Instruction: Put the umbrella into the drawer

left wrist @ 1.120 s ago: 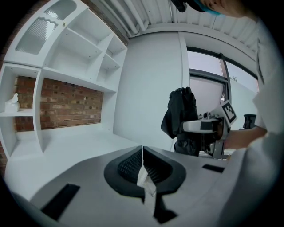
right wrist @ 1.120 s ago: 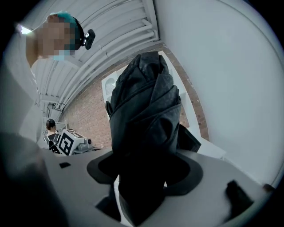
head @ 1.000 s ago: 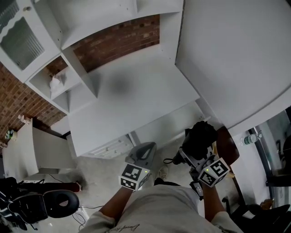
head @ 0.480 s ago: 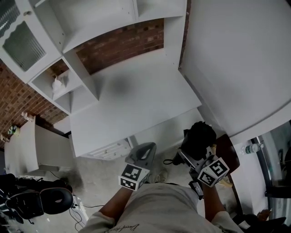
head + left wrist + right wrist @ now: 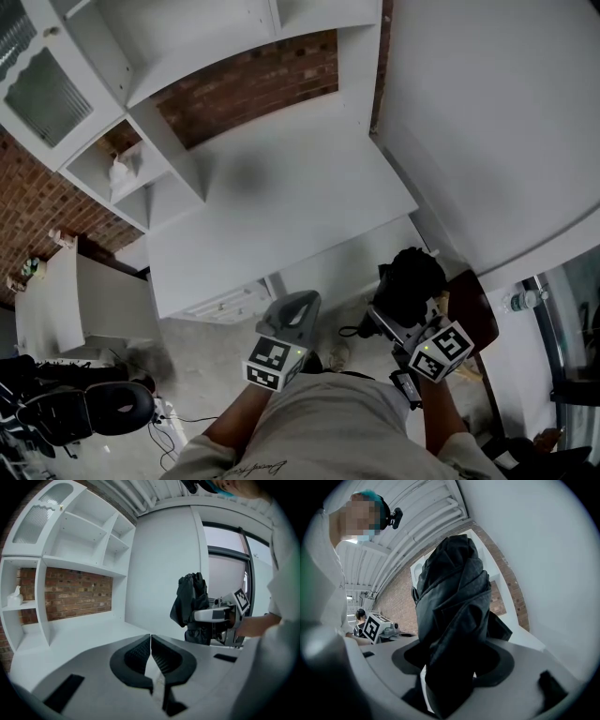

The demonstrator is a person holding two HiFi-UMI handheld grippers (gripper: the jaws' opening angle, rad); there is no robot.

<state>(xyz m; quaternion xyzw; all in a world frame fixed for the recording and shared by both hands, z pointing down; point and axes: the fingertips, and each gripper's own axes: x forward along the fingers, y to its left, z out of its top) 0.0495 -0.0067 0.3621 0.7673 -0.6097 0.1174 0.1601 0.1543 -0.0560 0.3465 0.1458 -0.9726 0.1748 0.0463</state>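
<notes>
A folded black umbrella (image 5: 452,616) stands upright between the jaws of my right gripper (image 5: 454,667), which is shut on it. In the head view the umbrella (image 5: 409,284) sits just below the white desk's front edge, above the right gripper (image 5: 405,309). From the left gripper view the umbrella (image 5: 190,604) hangs to the right, held by the other tool. My left gripper (image 5: 150,654) is shut with nothing between its jaws; in the head view this left gripper (image 5: 292,314) hovers below the desk's white drawers (image 5: 225,305), whose fronts are closed.
A white desk (image 5: 272,211) with a shelf unit (image 5: 141,159) and brick back wall fills the middle. A large white cabinet panel (image 5: 487,122) rises at the right. A dark brown chair (image 5: 466,309) stands by the right gripper. A black stool (image 5: 103,412) and cables lie on the floor at the left.
The view has shifted slightly; both grippers and the umbrella stay in nearly the same place below the desk edge.
</notes>
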